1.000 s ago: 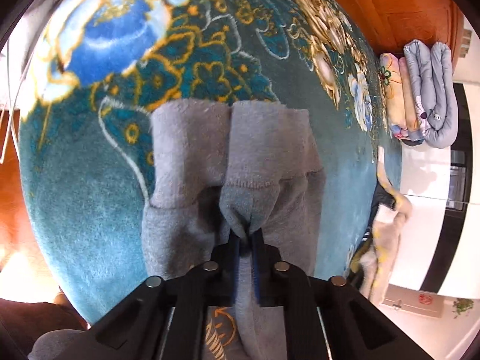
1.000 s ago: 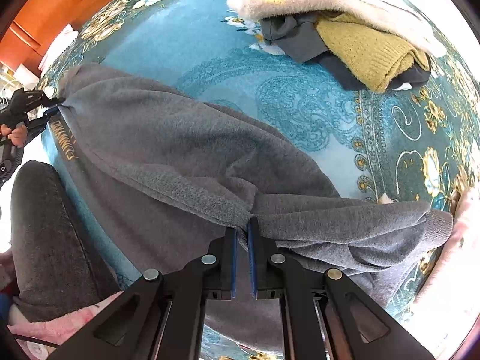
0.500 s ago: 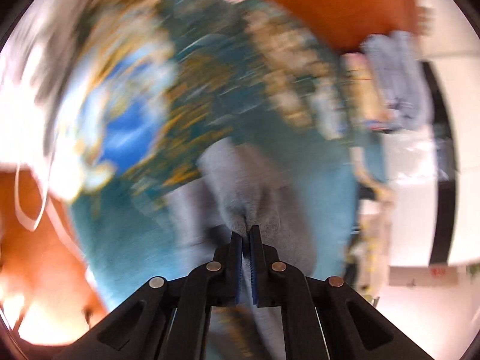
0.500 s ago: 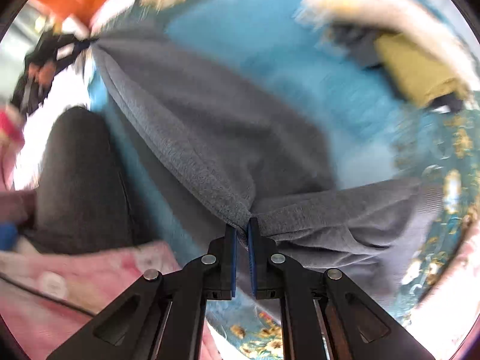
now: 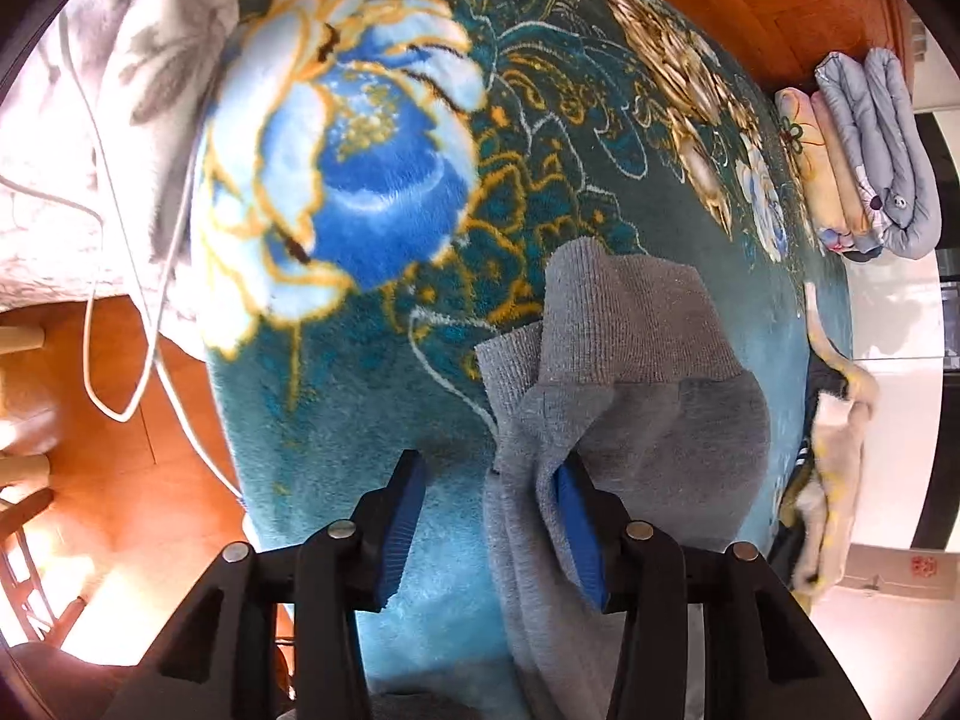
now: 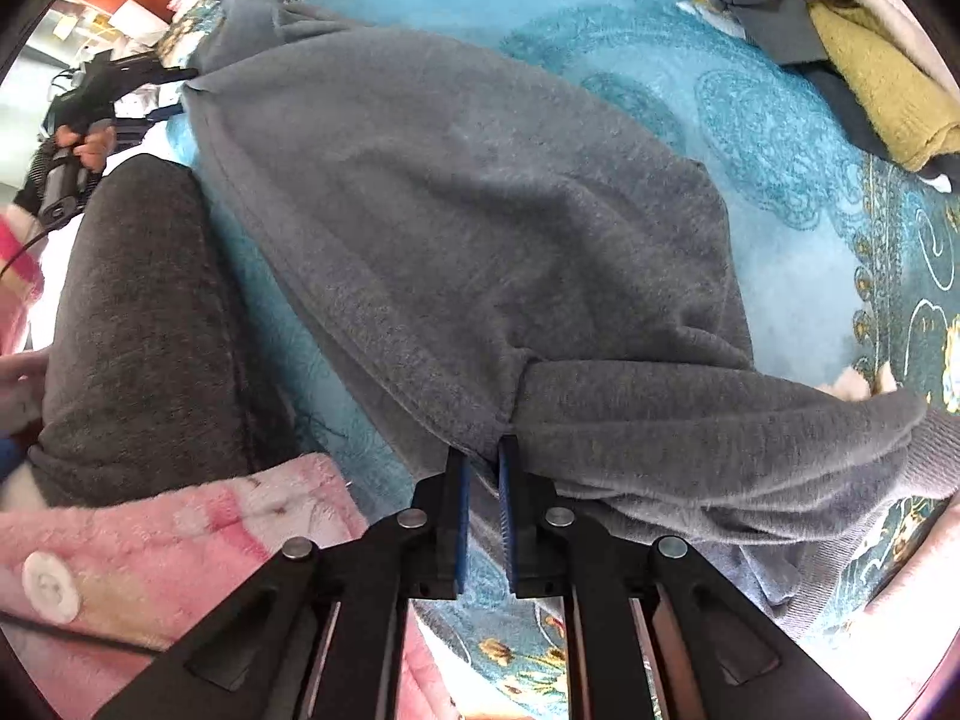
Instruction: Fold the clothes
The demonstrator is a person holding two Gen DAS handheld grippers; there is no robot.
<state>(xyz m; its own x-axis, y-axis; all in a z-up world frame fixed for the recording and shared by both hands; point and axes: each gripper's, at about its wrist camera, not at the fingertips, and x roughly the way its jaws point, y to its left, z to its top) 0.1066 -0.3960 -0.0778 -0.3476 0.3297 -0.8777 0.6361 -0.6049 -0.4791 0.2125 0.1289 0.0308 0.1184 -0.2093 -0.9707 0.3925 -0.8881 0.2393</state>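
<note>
A grey sweatshirt (image 6: 480, 210) lies spread on the teal floral blanket (image 6: 780, 276). In the left wrist view its ribbed cuff and hem (image 5: 636, 360) lie bunched beside my left gripper (image 5: 492, 471). That gripper's jaws are opening: the cloth drapes against the right pad (image 5: 576, 516) while the left pad stands clear over bare blanket. My right gripper (image 6: 482, 450) points steeply down. Its jaws are starting to open, and a gathered fold of the sweatshirt is still pinched at their tips. In the right wrist view, the left gripper (image 6: 177, 93) shows at the garment's far corner.
A pile of clothes with a yellow sweater (image 6: 870, 78) sits at the blanket's far side. Folded quilts (image 5: 870, 150) lie at its edge. A white cable (image 5: 120, 240) hangs over a pale bedspread and wooden floor. The person's dark-trousered leg (image 6: 138, 330) and pink sleeve (image 6: 180, 540) are close by.
The left gripper has let go of the grey cloth and its jaws have parted wide. Both hands have shifted sideways, and the sweatshirt now lies flatter on the blanket.
</note>
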